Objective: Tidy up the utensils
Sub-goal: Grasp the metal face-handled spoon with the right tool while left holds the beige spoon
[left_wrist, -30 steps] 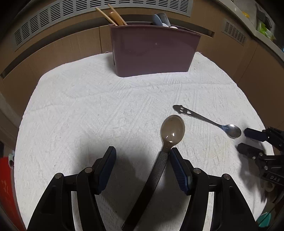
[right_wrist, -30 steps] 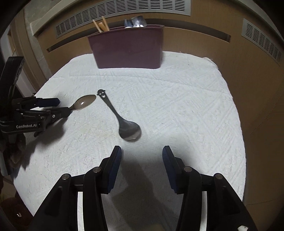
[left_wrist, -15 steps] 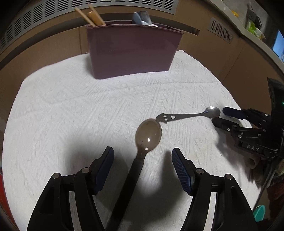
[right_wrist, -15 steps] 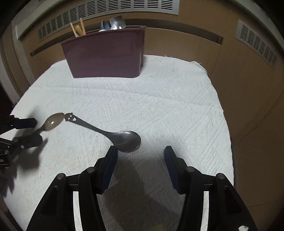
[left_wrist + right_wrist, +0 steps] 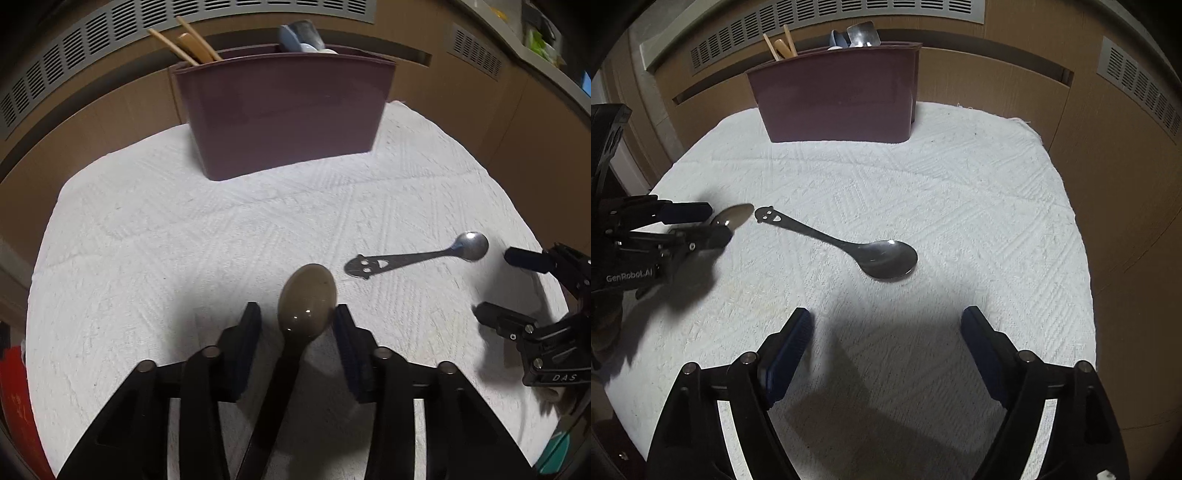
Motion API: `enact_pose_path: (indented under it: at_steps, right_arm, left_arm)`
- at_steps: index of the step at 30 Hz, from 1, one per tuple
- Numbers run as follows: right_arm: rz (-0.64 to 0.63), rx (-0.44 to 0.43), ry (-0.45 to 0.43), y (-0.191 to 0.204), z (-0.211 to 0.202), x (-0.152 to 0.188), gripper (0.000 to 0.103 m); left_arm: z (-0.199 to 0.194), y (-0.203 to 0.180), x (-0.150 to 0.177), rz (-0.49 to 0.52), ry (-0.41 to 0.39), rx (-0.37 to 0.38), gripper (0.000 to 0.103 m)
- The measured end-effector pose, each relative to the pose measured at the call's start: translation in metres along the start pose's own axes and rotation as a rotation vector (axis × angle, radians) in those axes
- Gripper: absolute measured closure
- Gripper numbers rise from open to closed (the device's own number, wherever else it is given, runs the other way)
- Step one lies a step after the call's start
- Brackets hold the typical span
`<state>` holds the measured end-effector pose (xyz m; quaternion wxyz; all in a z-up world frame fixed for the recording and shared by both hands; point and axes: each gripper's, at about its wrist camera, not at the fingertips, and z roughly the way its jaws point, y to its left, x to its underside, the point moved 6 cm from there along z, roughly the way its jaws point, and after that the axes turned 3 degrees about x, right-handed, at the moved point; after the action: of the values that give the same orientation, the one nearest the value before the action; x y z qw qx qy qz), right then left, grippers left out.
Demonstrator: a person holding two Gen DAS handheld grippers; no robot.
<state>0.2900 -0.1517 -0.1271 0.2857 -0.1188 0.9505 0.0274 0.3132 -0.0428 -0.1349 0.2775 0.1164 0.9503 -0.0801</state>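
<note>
Left wrist view: my left gripper (image 5: 297, 325) has just been closing around the brown spoon (image 5: 307, 301), pads not yet pressing it, lined up for lifting. My right gripper (image 5: 886, 328) has just opened wide, empty, short of the metal spoon (image 5: 886, 256). Beyond both spoons stands the maroon holder (image 5: 284, 114), their likely destination.

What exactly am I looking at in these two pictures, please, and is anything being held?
Both come from cameras on two handheld grippers, each looking along its own fingers. On the white cloth stands a maroon caddy holding utensils. The left gripper has been closing around a brown spoon, which lies between its jaws with gaps still showing, so it is not yet gripped. The right gripper has just opened wide and is empty, short of a steel spoon with a smiley handle.
</note>
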Motion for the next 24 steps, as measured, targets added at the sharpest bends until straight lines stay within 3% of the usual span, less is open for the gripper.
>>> enact_pose_path:
  at_steps: [1,2,3,5,7,11,13,15,19,22,24]
  right_arm:
    - [-0.006,0.004,0.007,0.000,0.000,-0.001,0.024]
    - [-0.004,0.008,0.010,0.001,-0.001,-0.002,0.032]
    - [0.010,0.017,-0.003,0.002,-0.004,-0.003,0.057]
    - [0.011,-0.031,0.001,0.010,-0.009,-0.004,0.088]
    - [0.010,-0.096,0.014,0.020,-0.011,-0.006,0.090]
    - [0.032,-0.098,0.027,0.022,0.004,-0.021,0.090]
    - [0.090,-0.120,0.035,0.015,0.013,-0.035,0.090]
    - [0.173,-0.127,0.032,0.009,0.021,-0.048,0.083]
    - [0.294,-0.031,0.004,-0.005,0.028,-0.064,0.075]
    - [0.314,0.004,-0.030,-0.011,0.015,-0.062,0.074]
    - [0.353,0.058,-0.054,-0.021,0.007,-0.055,0.069]
  left_arm:
    - [-0.001,0.004,0.000,-0.016,-0.003,0.009,0.068]
    - [-0.003,0.010,0.000,-0.044,-0.007,0.010,0.073]
    - [-0.005,0.017,0.001,-0.069,-0.010,0.003,0.073]
    - [-0.010,0.032,0.006,-0.129,-0.022,-0.021,0.073]
    - [-0.015,0.045,0.011,-0.196,-0.036,-0.001,0.073]
    - [-0.021,0.059,0.019,-0.260,-0.037,0.044,0.073]
    - [-0.024,0.061,0.023,-0.268,-0.038,0.067,0.073]
    - [-0.025,0.062,0.024,-0.274,-0.041,0.085,0.073]
    - [-0.025,0.060,0.023,-0.270,-0.055,0.093,0.072]
    - [-0.027,0.059,0.026,-0.249,-0.066,0.105,0.072]
    - [-0.027,0.061,0.026,-0.251,-0.073,0.125,0.072]
